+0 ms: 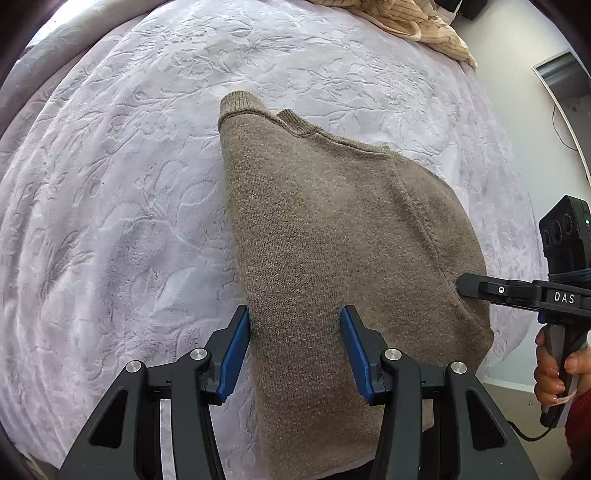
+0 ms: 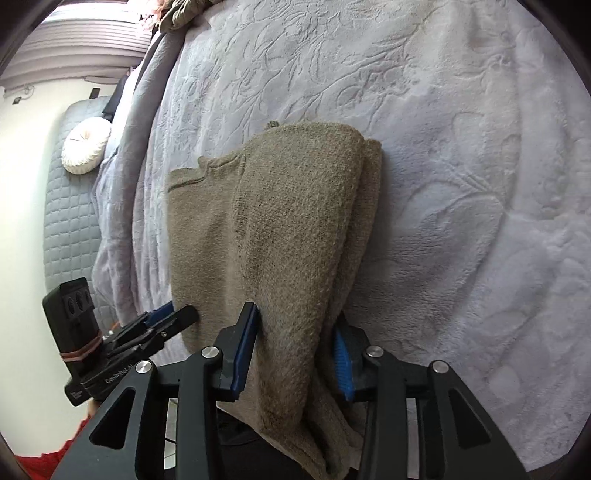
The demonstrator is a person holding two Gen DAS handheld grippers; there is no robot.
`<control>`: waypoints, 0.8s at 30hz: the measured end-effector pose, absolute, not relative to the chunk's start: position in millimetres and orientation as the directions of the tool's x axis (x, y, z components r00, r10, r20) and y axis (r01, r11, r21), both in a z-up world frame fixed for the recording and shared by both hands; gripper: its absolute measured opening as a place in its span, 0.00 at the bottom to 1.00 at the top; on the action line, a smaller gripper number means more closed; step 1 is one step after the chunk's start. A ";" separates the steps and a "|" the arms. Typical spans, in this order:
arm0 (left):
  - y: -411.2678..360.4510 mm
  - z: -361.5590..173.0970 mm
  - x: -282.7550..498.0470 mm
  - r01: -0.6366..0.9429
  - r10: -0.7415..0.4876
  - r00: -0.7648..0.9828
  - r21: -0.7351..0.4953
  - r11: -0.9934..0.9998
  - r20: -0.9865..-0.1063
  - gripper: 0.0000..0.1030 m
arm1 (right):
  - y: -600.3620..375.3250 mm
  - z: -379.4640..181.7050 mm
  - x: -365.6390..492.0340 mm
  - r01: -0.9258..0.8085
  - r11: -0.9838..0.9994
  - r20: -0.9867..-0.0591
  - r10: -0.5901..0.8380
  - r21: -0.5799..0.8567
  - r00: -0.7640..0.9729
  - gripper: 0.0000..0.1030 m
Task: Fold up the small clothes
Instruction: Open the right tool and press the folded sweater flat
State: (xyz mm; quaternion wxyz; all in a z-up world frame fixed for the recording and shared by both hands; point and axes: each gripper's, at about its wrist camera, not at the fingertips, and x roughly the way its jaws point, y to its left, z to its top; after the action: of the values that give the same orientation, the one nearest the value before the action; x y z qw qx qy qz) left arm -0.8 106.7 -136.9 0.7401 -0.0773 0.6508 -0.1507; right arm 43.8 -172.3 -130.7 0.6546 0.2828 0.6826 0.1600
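Note:
A brown knitted sweater lies folded lengthwise on the pale embossed blanket, collar at the far end, its near end hanging over the bed's edge. My left gripper stands open over the near part; its left pad meets the sweater's straight left edge and the cloth shows no pinch. In the right wrist view the sweater has its right side folded over into a thick roll. That roll runs between the jaws of my right gripper, which stand apart around it. The right gripper reaches in from the right; the left gripper is at the sweater's left edge.
A beige striped garment lies at the bed's far right corner, an olive one at the top edge. A round white cushion rests on a quilted grey panel. A person's hand grips the right handle.

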 end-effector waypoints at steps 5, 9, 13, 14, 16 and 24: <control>106.4 -138.6 -0.3 0.110 -0.306 0.097 -0.295 0.949 -0.947 0.51 | -175.2 -119.5 36.0 0.145 0.840 -0.851 0.525 0.522 0.018 0.38; 106.8 -138.3 -1.8 0.104 -0.298 0.092 -0.288 0.952 -0.950 0.52 | -176.7 -113.2 29.4 0.132 0.859 -0.869 0.493 0.494 0.047 0.29; 107.0 -138.6 -3.3 0.100 -0.288 0.089 -0.279 0.955 -0.953 0.52 | -176.8 -116.8 26.5 0.141 0.893 -0.904 0.425 0.427 0.046 0.19; 107.9 -137.7 -4.0 0.096 -0.282 0.093 -0.273 0.957 -0.955 0.52 | -176.4 -118.9 26.2 0.144 0.904 -0.915 0.401 0.403 0.043 0.19; 111.1 -133.8 -6.1 0.089 -0.264 0.108 -0.255 0.963 -0.958 0.52 | -178.5 -119.9 24.6 0.148 0.930 -0.942 0.335 0.337 0.039 0.19; 126.6 -100.5 -12.2 0.128 -0.274 0.191 -0.253 0.959 -0.943 0.52 | -210.4 -90.5 7.0 0.204 0.907 -0.930 0.352 0.368 0.111 0.18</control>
State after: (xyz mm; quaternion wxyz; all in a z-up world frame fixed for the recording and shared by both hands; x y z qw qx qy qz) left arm -12.2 126.6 -100.5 0.7693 -0.0590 0.6226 -0.1306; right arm 7.0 -210.4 -90.5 0.7155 0.2089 0.6647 0.0517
